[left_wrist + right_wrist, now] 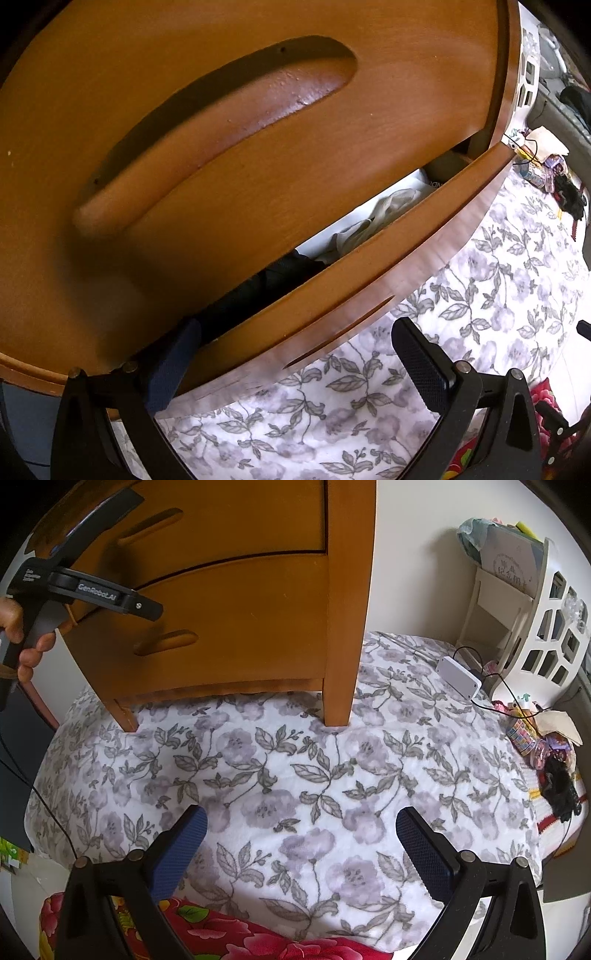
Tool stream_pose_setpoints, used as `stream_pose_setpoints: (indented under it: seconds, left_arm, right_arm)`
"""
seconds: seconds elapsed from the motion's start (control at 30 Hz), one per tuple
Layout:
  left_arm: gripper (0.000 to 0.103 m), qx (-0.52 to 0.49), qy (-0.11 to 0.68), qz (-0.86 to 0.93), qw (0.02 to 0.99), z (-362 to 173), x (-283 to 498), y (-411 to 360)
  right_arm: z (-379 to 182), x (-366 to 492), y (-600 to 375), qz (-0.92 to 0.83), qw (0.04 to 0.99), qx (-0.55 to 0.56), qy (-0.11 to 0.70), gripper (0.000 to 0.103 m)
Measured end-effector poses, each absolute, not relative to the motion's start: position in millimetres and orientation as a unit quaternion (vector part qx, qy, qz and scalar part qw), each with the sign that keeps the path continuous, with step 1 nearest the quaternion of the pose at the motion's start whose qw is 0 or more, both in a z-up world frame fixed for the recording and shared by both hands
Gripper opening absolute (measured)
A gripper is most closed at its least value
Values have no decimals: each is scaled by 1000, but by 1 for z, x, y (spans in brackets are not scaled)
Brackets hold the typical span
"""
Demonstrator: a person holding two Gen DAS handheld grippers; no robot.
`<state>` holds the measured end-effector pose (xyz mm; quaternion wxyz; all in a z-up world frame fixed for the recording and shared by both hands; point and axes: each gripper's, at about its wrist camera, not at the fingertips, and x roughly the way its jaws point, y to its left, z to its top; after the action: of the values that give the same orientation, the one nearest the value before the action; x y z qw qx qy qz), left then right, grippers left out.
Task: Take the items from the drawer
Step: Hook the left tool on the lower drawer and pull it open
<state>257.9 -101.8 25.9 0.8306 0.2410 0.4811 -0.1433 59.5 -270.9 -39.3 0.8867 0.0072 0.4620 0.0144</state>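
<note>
While my left gripper (295, 354) straddles the half-open drawer front (351, 280), jaws spread, I should pull straight outward; my right gripper (301, 843) hangs open, empty.

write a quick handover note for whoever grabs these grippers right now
Left gripper: open, its left finger hooked behind the front panel of the lower drawer, its right finger outside.
Right gripper: open, empty, hovering over the floral blanket.
Things: the drawer of the small wooden chest is ajar only a crack; dark cloth and white cloth show inside.
Done: drawer started open.
Left: pull the drawer further out, then lift the items out. None is out yet.
</note>
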Motion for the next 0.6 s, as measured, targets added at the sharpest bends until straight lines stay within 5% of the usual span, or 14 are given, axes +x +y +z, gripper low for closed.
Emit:
stream_pose_setpoints:
  seconds: [0.6]
  left_arm:
    - [103, 246, 494, -137, 822, 22, 254, -106]
  right_arm:
    - [-41, 59, -272, 16, 886, 15, 462, 103]
